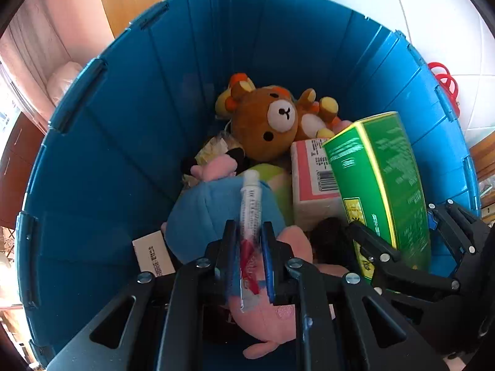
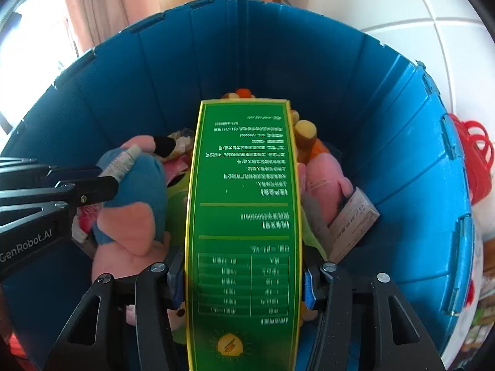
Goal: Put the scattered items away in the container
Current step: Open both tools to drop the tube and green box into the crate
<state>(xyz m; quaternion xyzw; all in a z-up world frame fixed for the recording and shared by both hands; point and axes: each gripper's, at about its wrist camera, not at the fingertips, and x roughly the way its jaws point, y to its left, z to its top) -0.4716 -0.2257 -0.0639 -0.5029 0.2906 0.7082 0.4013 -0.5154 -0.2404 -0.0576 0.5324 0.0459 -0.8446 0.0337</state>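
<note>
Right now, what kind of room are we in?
Probably a room in someone's home. There is a pink curtain by a bright window, white floor tiles, and a blue bin full of soft toys like a teddy bear.

Blue container (image 1: pixel 130 142), yellow-edged green box (image 2: pixel 244 216), brown bear (image 1: pixel 272 123).
</note>
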